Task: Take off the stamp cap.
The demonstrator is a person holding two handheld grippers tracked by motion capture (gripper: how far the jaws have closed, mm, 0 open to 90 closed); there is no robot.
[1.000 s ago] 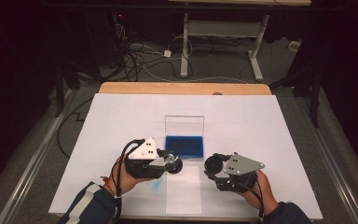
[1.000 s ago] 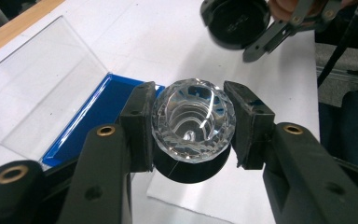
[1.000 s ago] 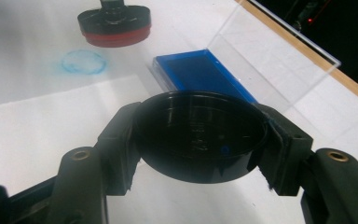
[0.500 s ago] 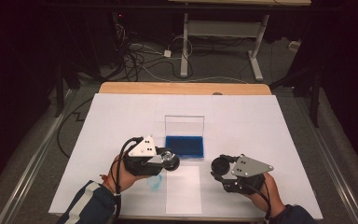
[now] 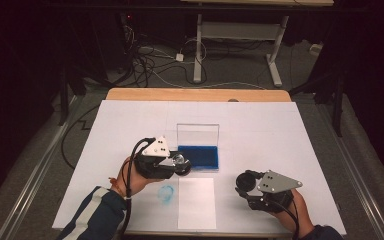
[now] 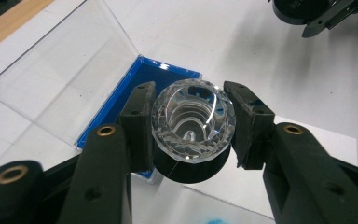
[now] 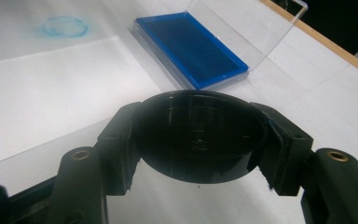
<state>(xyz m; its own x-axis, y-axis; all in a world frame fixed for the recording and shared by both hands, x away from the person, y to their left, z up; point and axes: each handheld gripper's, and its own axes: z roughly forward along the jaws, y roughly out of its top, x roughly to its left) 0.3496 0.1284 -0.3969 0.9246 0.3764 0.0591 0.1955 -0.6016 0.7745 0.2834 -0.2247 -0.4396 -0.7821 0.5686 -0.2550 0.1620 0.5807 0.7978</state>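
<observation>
My left gripper [image 5: 180, 164] is shut on a round stamp [image 6: 193, 121] with a clear faceted top and a black base, held just above the front left corner of the blue ink pad [image 5: 200, 156]. The pad lies in a case whose clear lid [image 5: 198, 134] stands open behind it. My right gripper [image 5: 246, 182] is shut on a black round cap [image 7: 200, 135], low over the table to the front right of the pad. A blue ring print [image 5: 166, 194] marks the paper in front of the left hand.
A white sheet [image 5: 196, 202] lies in front of the ink pad, between the two hands, on the white-covered table [image 5: 280, 130]. A wooden edge [image 5: 195, 95] runs along the far side. Cables and desk legs stand on the floor beyond.
The right gripper has carried the black cap to the right and slightly nearer the front edge, away from the ink pad. The left gripper and stamp have stayed almost still.
</observation>
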